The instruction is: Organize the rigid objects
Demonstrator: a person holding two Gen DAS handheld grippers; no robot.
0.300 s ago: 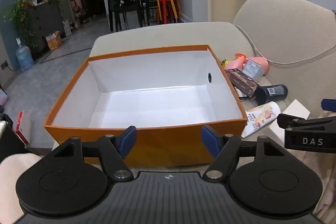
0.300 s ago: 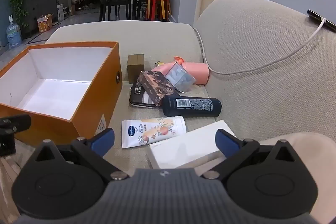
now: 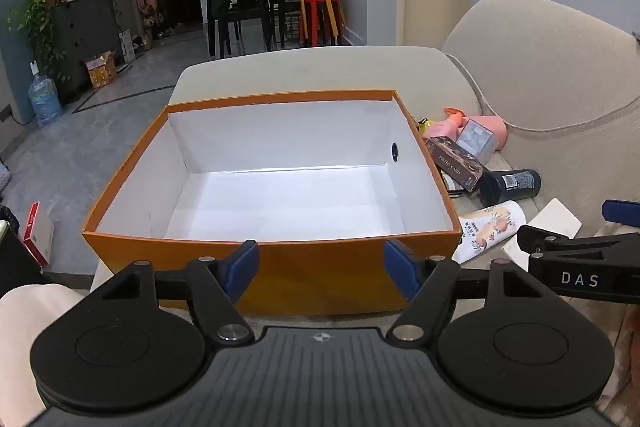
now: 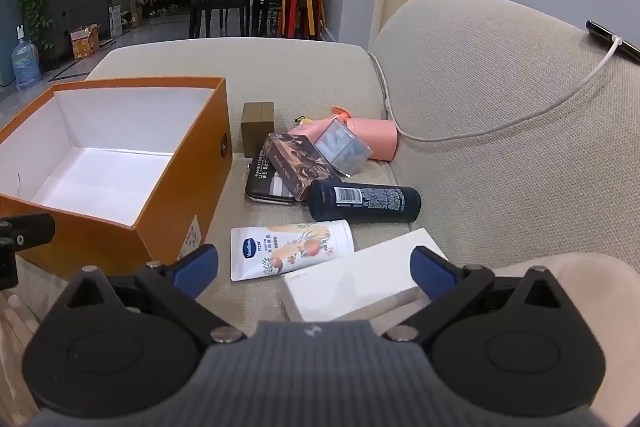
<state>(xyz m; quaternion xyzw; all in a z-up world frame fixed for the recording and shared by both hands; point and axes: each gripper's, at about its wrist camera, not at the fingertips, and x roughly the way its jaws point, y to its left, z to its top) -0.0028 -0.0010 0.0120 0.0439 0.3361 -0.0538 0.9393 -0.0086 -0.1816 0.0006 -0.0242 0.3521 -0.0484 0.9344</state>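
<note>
Fingers on my right gripper (image 4: 314, 273) and left gripper (image 3: 321, 263) stand released; white box (image 4: 360, 277) looks stiff and light, so I'd pinch its long edges.

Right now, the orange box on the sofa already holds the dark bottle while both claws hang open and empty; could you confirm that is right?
Not quite: the orange box holds nothing; the left wrist view shows its white floor bare. The dark bottle lies on the sofa beside the box, as the right wrist view shows. The rest stands: the left claw and right claw are both open and empty.
</note>
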